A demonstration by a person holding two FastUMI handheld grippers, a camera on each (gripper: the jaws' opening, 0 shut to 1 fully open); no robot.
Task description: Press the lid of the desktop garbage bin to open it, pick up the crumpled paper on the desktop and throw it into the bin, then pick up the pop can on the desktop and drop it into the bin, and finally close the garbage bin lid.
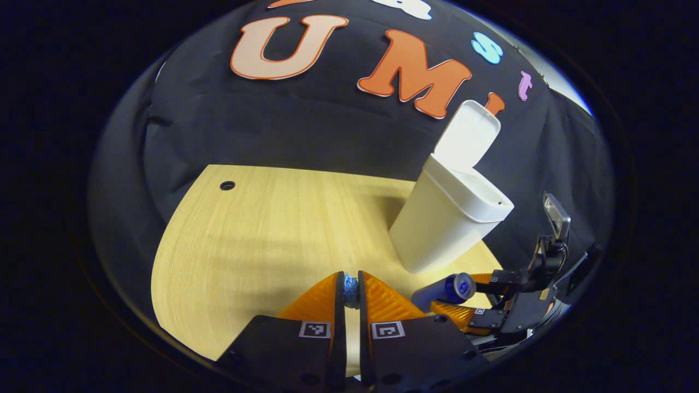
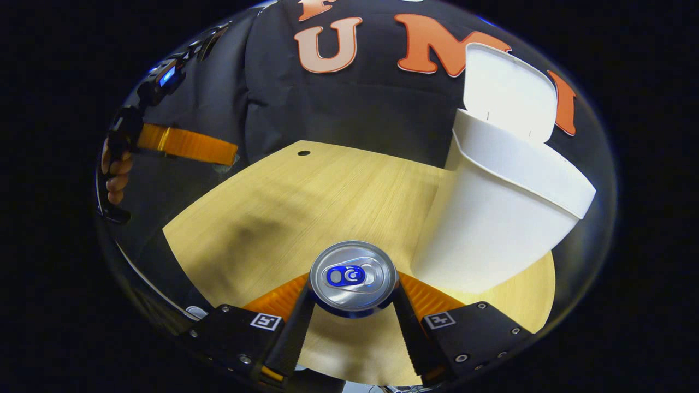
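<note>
Right gripper (image 2: pixel 352 297) around pop can (image 2: pixel 353 277)

pop can (image 2: pixel 353 278) between right gripper (image 2: pixel 354 305) fingers, beside open bin (image 2: pixel 502 218)

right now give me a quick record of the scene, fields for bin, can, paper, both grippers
bin: white plastic desktop garbage bin on the pale wooden table, lid up
can: silver pop can with blue tab, clamped between the right gripper jaws, short of the bin
paper: small crumpled bluish-white paper pinched in the left gripper jaws
left gripper: shut on the paper
right gripper: shut on the can
</note>
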